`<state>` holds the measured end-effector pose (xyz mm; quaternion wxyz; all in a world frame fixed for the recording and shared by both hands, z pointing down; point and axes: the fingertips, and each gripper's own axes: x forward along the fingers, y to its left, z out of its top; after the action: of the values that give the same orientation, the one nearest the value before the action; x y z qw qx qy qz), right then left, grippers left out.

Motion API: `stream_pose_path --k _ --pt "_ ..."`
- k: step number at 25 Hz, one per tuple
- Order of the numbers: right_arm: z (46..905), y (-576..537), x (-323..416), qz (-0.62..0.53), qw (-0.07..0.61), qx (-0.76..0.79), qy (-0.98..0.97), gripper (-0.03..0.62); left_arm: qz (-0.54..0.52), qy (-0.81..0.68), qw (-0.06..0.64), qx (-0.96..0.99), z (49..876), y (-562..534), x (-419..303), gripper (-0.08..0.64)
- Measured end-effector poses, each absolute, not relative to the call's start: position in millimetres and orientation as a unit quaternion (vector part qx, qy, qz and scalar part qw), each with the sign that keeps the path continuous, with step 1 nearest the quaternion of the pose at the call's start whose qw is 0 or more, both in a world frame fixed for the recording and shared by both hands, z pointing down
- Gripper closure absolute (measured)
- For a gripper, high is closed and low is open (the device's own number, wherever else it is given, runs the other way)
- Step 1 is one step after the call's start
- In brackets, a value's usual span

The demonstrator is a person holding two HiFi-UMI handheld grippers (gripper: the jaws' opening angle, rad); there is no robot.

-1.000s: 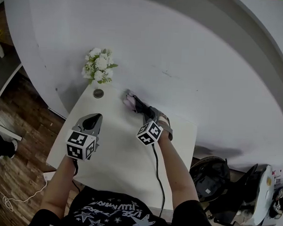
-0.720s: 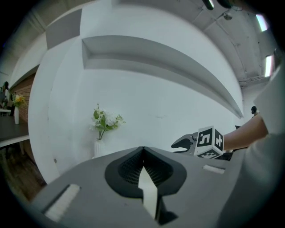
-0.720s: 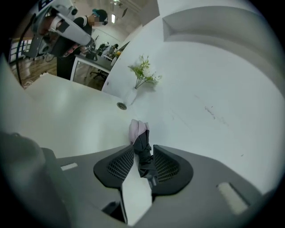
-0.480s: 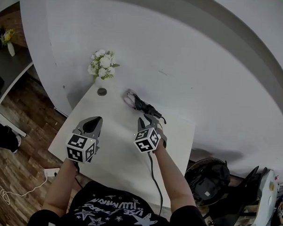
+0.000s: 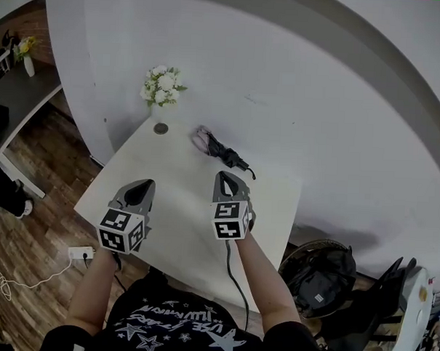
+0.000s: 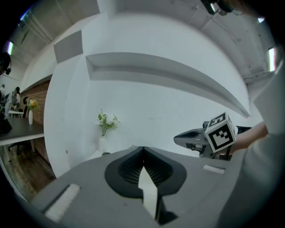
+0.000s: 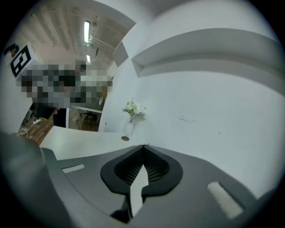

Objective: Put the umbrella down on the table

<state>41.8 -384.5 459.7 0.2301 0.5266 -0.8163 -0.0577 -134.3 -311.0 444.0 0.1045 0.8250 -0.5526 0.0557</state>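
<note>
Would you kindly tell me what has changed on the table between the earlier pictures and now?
The right claw, which was at the near end of the umbrella, has drawn back toward the person and closed empty. The umbrella now lies free on the table. Unchanged: the left claw is shut and empty, and the flowers and the small round object sit by the wall.

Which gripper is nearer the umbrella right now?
The right gripper, shut and empty, just short of the folded umbrella lying on the table. The left gripper is farther off, toward the table's left side.
</note>
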Motion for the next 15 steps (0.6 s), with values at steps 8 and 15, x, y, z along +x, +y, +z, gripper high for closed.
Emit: stream_pose_path --k 8,15 --pt "441.1 -332.9 46.0 -0.017 0.175 0.517 -0.838 0.578 0.054 -0.566 0.100 0.816 441.4 -260.3 -121.2 0.556" --pt "452.0 -277.4 66.1 -0.001 0.178 0.516 -0.838 0.578 0.050 -0.578 0.101 0.808 442.4 -207.9 -109.0 0.556"
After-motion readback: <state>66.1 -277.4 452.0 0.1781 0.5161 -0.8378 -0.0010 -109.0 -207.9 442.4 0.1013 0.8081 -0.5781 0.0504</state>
